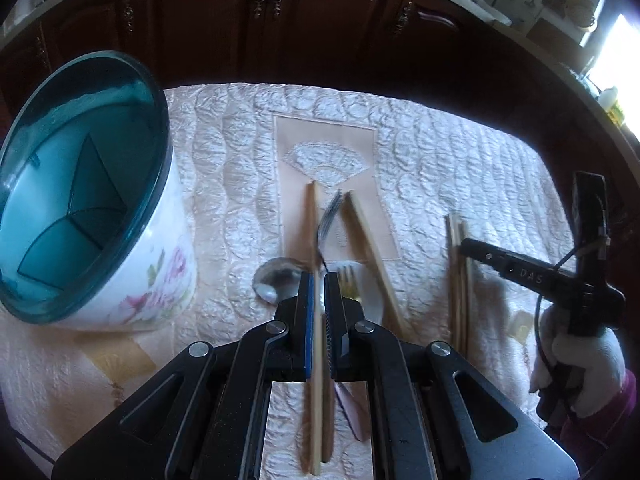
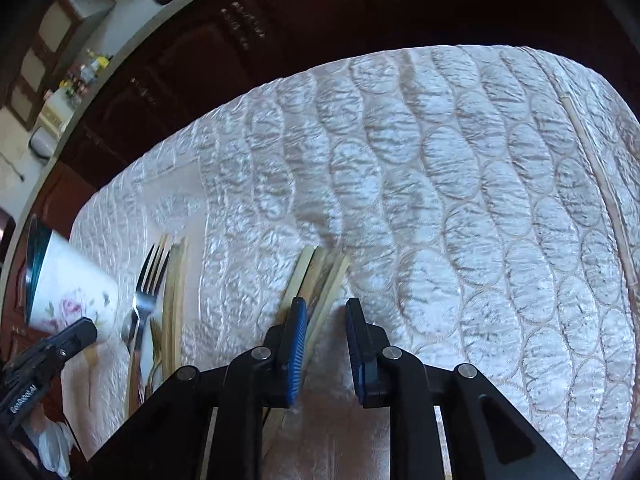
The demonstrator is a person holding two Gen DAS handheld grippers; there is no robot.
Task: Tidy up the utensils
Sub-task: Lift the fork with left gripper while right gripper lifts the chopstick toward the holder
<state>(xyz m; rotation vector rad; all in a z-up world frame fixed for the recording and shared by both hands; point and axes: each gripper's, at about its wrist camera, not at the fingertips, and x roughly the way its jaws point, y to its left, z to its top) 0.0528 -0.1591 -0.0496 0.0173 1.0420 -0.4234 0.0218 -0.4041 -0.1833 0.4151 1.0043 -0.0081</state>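
A table under a cream quilted satin cloth [image 1: 420, 152] carries a floral white ceramic pot with teal rim [image 1: 160, 280]; right of the pot lie a steel spoon [image 1: 276, 280], then bundled bamboo chopsticks [image 1: 460, 280]

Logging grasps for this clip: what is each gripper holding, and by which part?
Left gripper: shut on one chopstick, gripped partway along its length. Right gripper: jaws apart over the chopstick bundle, holding nothing.

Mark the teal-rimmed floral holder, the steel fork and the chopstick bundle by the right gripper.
floral holder [image 1: 168, 276], left wrist view, on its white flowered outer wall.
steel fork [image 2: 150, 268], right wrist view, on the tines.
chopstick bundle [image 1: 460, 276], left wrist view, midway along the sticks.
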